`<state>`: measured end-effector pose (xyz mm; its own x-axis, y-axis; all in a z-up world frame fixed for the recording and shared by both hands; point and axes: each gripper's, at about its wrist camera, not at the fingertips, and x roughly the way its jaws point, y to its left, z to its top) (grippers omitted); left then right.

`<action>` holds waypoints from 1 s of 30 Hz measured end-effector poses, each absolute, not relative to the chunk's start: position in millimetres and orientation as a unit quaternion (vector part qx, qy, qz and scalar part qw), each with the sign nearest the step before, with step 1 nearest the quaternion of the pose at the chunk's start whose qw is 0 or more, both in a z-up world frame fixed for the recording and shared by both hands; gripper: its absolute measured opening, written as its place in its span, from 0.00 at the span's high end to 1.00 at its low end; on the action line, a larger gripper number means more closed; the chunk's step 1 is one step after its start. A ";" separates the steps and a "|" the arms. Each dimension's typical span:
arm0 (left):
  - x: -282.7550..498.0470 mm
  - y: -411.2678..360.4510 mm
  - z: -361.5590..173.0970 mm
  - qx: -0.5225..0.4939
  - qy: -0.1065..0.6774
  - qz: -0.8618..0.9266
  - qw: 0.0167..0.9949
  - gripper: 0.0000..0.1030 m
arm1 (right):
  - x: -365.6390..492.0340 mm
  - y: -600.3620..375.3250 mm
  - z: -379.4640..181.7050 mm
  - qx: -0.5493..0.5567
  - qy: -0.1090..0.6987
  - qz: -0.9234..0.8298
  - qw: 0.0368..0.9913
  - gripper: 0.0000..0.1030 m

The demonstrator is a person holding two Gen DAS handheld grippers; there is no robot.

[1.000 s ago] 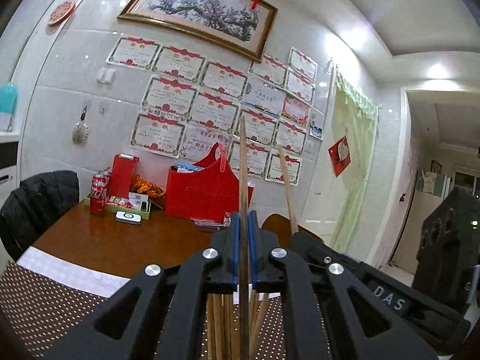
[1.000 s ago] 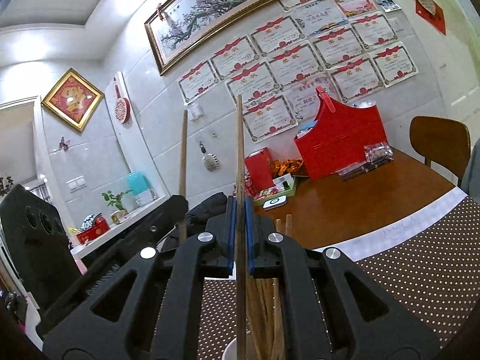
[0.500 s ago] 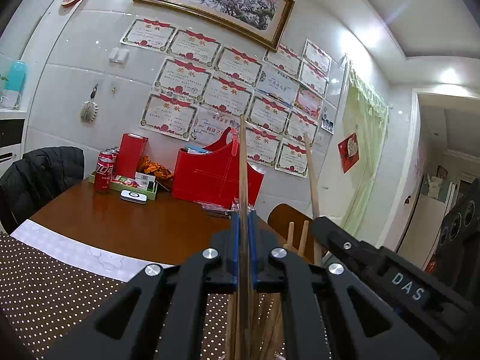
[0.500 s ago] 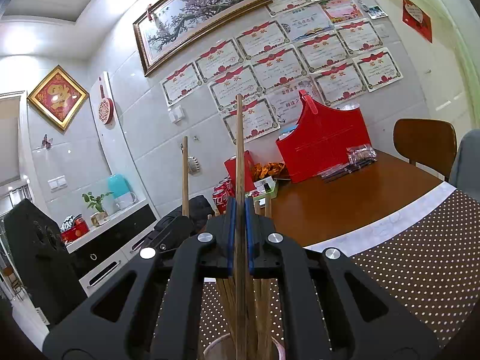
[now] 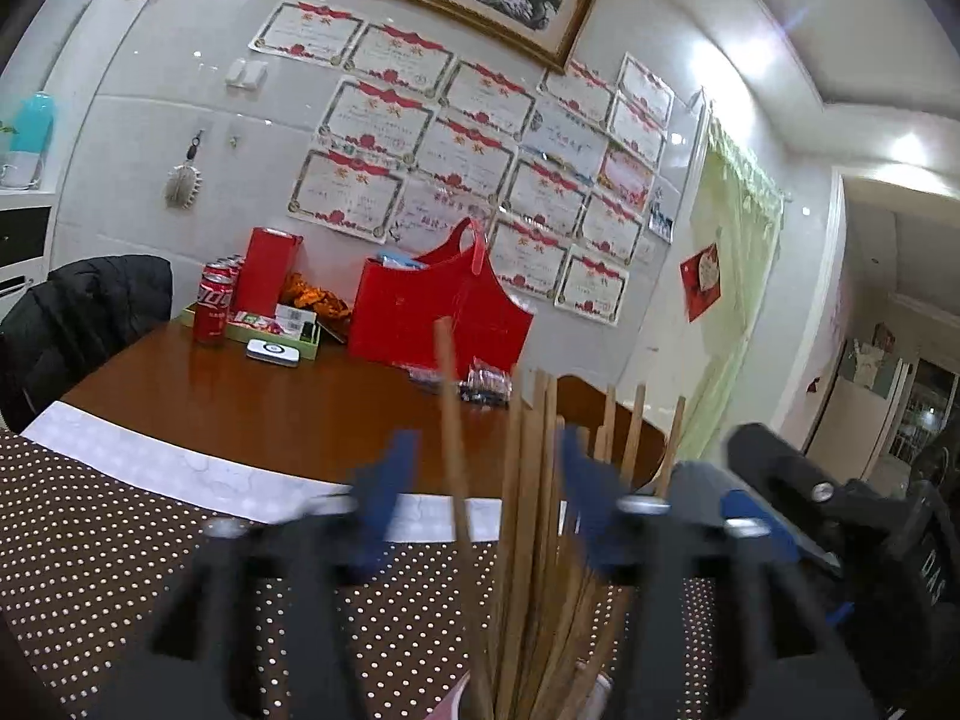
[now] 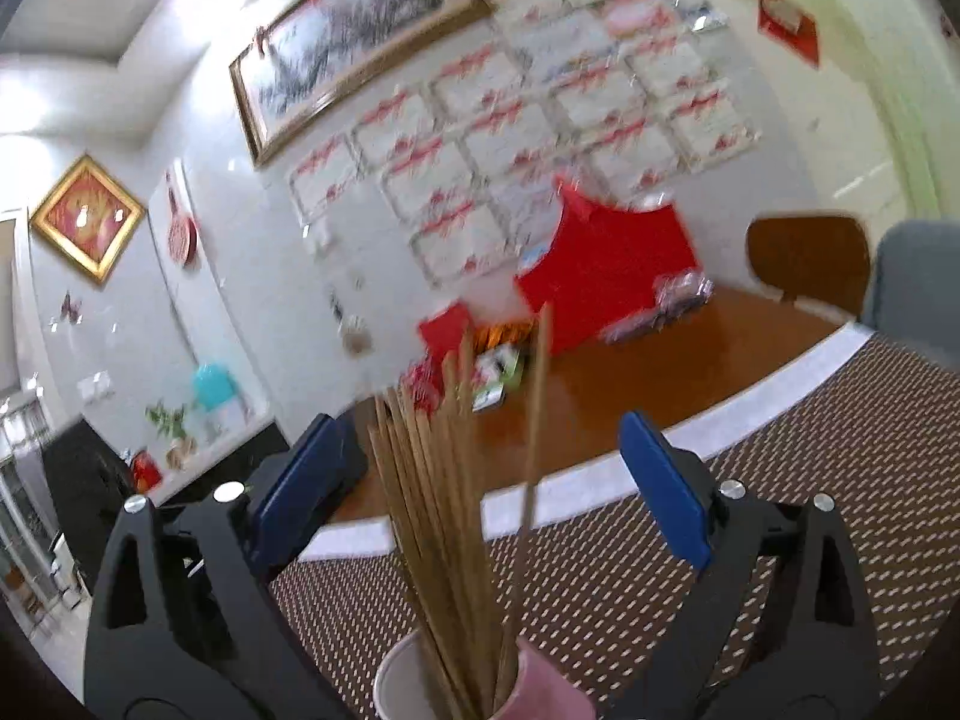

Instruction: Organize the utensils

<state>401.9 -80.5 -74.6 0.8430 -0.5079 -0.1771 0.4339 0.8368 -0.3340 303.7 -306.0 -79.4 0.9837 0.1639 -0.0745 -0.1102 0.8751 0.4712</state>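
Note:
Several wooden chopsticks point(image 6: 444, 516) stand bunched in a pink cup point(image 6: 534, 690) on the dotted brown mat. One chopstick point(image 6: 534, 420) leans apart to the right. My right gripper point(image 6: 486, 480) is open, its blue pads wide on either side of the bunch. In the left wrist view the same chopsticks point(image 5: 528, 510) rise between the blurred blue pads of my open left gripper point(image 5: 480, 492); one chopstick point(image 5: 450, 420) leans left. The right gripper's body point(image 5: 840, 516) shows at the right.
A wooden table point(image 5: 270, 402) carries a red bag point(image 5: 438, 312), red cans point(image 5: 213, 306), a red box point(image 5: 264, 270) and a green tray point(image 5: 282, 330). A dark jacket hangs on a chair point(image 5: 78, 312) at left. A wooden chair point(image 6: 804, 258) stands at right.
Both grippers, each shut on an upright chopstick before, have opened wide. The two chopsticks have dropped into the cup among the others. Both views are blurred by motion.

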 end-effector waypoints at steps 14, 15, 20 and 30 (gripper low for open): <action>332.7 -83.0 -20.9 -0.030 0.170 -0.177 0.969 0.21 | 249.8 -324.4 -30.6 0.219 0.101 0.004 0.970 0.06; 325.5 -82.9 -17.3 -0.024 0.172 -0.172 0.970 0.21 | 245.8 -323.9 -27.9 0.215 0.111 0.000 0.970 0.06; 277.7 -79.5 5.4 -0.004 0.184 -0.148 0.972 0.21 | 212.7 -319.9 -11.8 0.199 0.134 -0.012 0.971 0.06; 193.4 -73.3 32.0 -0.018 0.167 -0.138 0.976 0.21 | 133.7 -283.9 20.2 0.104 0.134 -0.038 0.985 0.06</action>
<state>193.4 -73.3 32.0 0.9063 -0.2752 -0.3207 0.2630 0.9613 -0.0817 133.7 -283.9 20.2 0.9611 -0.0459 -0.2723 0.1020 0.9754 0.1956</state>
